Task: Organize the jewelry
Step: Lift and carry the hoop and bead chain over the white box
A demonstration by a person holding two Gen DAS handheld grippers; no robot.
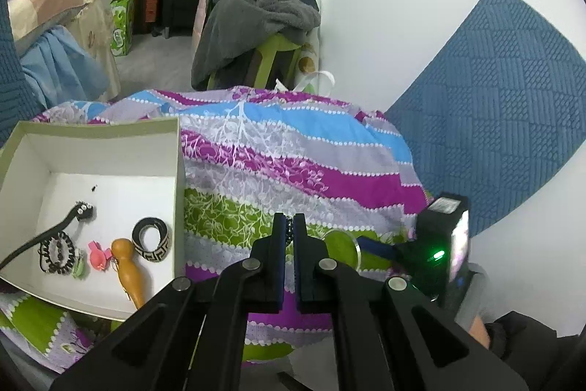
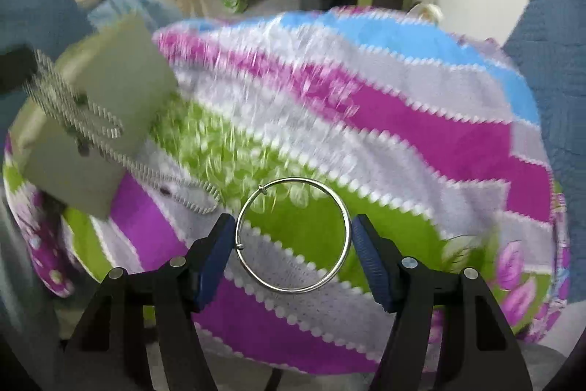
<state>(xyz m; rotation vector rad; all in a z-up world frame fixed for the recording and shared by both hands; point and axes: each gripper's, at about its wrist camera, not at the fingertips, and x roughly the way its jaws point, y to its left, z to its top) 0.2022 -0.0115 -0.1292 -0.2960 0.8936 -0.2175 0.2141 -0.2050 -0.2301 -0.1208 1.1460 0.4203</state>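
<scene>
Right gripper point(image 2: 291, 237) fingers point(image 2: 216, 253) are standing apart, straddling the silver bangle point(image 2: 293, 235). We're reading it as lying flat on the striped bedspread point(image 2: 403, 149); the pads are just beside its rim on both sides, and we're not seeing them pressing on it. No grasp yet.

Left gripper point(image 1: 289, 237) fingers are clenched on a dark beaded chain point(image 1: 290, 231), only a short bit showing between the pads. From the right wrist view, a silvery chain point(image 2: 91, 131) is hanging from something dark at the left edge, probably the same piece, trailing down onto the bedspread. Blur is making it hard to confirm.

Further out to the left, the white box point(image 1: 110, 134) is sitting on the bedspread, already holding a patterned bangle point(image 1: 152, 239), a beaded bracelet point(image 1: 58, 251), a pink clip point(image 1: 98, 253) and a wooden piece point(image 1: 126, 266).

Step in hand, as we're judging it: picking up the silver bangle while the chain is being carried boxward.

Next move: we're needing the right fingers to close evenly across the bangle; thin round wire will likely try slipping or tilting, so squeezing low and square. Then lifting and carrying over the box wall.
</scene>
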